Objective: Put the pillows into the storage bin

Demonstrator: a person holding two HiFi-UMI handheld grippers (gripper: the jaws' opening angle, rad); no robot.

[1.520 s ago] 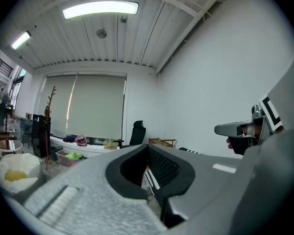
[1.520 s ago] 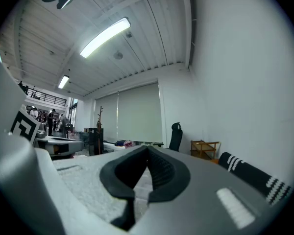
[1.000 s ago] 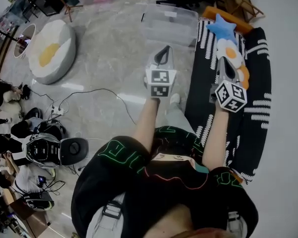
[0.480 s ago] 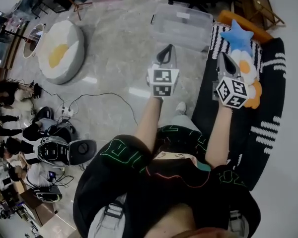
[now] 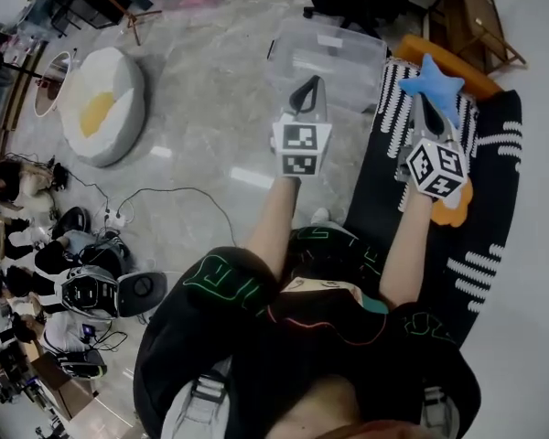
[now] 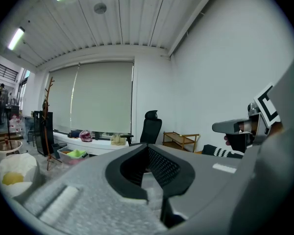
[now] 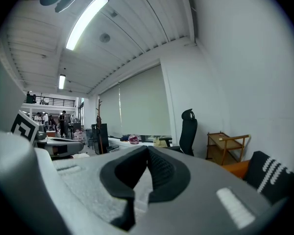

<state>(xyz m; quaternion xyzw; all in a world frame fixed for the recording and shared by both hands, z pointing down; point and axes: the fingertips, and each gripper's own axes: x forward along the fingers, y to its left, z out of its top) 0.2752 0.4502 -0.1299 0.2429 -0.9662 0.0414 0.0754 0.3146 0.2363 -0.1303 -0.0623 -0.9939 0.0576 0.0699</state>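
Plainly at the start of the job, a person stands on the near side of the clear storage bin (image 5: 348,71), with both tools raised and nothing yet packed. The left gripper (image 5: 304,91) hangs over the bin's near edge, jaws clenched together on nothing. The right gripper (image 5: 425,112) hovers to the right of the bin, also clamped tight and empty, with only the room showing past its pads in its own view.

The bin looks bare through its clear walls, so by this reading no pillow has gone in and every one is left to move. A blue star pillow (image 5: 436,82) lies just right of the bin on a black-and-white striped couch (image 5: 480,245), right under the right gripper's tip. A white-and-orange pillow (image 5: 453,198) sits right of the bin and nearer the person, largely hidden by that gripper's marker cube. A long orange cushion (image 5: 467,65) runs along the couch's far edge, beyond the star. A big fried-egg cushion (image 5: 101,99) rests on the floor well left of the bin.

The count is two grippers, one storage bin, one star pillow, one white-and-orange pillow, one orange cushion and one egg cushion
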